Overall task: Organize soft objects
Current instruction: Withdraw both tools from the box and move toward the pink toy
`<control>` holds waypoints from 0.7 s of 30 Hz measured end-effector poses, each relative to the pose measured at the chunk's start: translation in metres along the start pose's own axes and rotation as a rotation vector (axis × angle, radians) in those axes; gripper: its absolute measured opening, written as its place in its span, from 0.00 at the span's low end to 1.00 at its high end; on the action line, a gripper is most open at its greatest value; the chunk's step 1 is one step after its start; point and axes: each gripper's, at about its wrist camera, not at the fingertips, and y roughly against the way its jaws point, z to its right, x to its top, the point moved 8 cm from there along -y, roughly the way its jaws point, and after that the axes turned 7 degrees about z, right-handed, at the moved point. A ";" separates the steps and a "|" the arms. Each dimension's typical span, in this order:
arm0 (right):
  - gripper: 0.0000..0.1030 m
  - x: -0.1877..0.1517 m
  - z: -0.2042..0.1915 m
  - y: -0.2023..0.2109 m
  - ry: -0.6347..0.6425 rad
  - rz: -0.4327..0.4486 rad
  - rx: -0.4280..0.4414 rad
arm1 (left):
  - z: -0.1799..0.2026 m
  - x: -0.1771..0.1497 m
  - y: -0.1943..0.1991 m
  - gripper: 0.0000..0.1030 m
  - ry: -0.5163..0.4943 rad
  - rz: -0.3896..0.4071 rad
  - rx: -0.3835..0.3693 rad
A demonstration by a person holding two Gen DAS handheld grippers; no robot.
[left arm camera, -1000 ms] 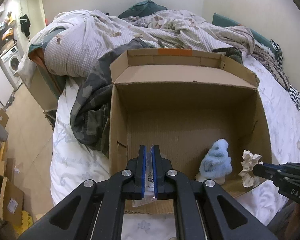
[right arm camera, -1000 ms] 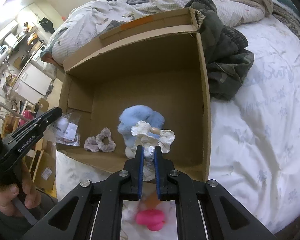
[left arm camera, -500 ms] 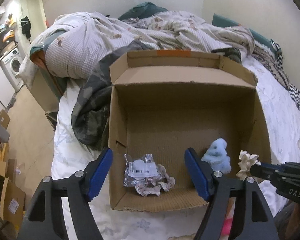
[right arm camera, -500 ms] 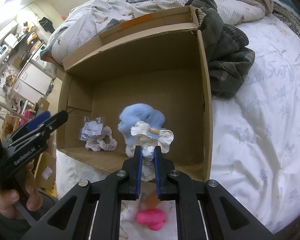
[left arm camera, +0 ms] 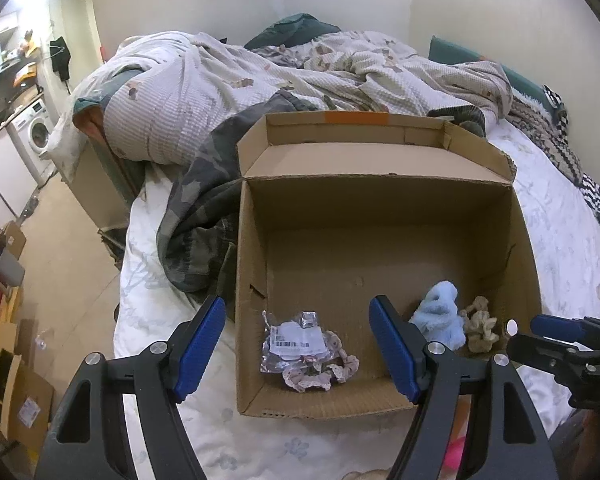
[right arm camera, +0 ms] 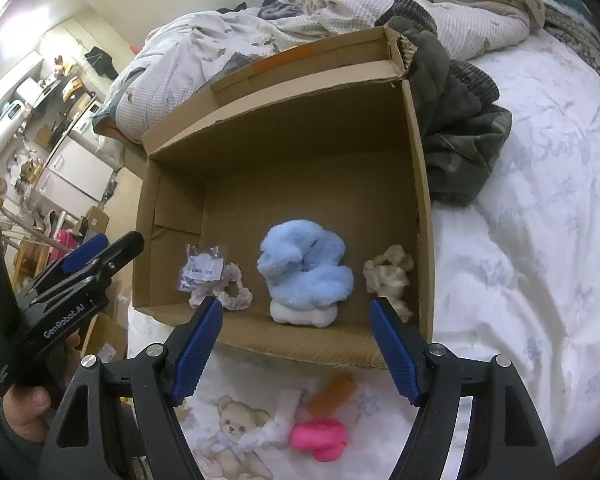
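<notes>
Release step: the left gripper (left arm camera: 297,346) stands spread and empty above the bagged scrunchie (left arm camera: 310,350) in the cardboard box (left arm camera: 380,208), the right gripper (right arm camera: 295,346) is opening beside the beige scrunchie (right arm camera: 388,270); next, presumably, the pink toy (right arm camera: 320,438) behind it.

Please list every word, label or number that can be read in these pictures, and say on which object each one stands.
"GenRobot.AI": white letters on the black side of the left claw.
White barcode label on the clear packet in the cardboard box: print too small to read.
Pale blue script on the white bedsheet: too faint to read.
Label on a floor carton: too blurred.
</notes>
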 end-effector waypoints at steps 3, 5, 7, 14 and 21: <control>0.78 0.001 0.002 0.002 -0.004 0.009 -0.008 | -0.003 0.000 0.007 0.70 -0.002 0.010 0.008; 0.78 0.001 0.003 0.004 -0.009 0.014 -0.013 | -0.005 0.000 0.011 0.70 -0.002 0.015 0.011; 0.78 0.000 0.004 0.006 -0.011 0.019 -0.016 | -0.008 0.000 0.015 0.70 -0.006 0.021 0.017; 0.78 -0.001 0.007 0.014 -0.020 0.027 -0.020 | -0.021 -0.006 0.029 0.70 0.012 0.016 0.050; 0.78 -0.005 0.007 0.024 -0.015 0.042 -0.026 | -0.034 -0.017 0.039 0.70 0.036 -0.005 0.071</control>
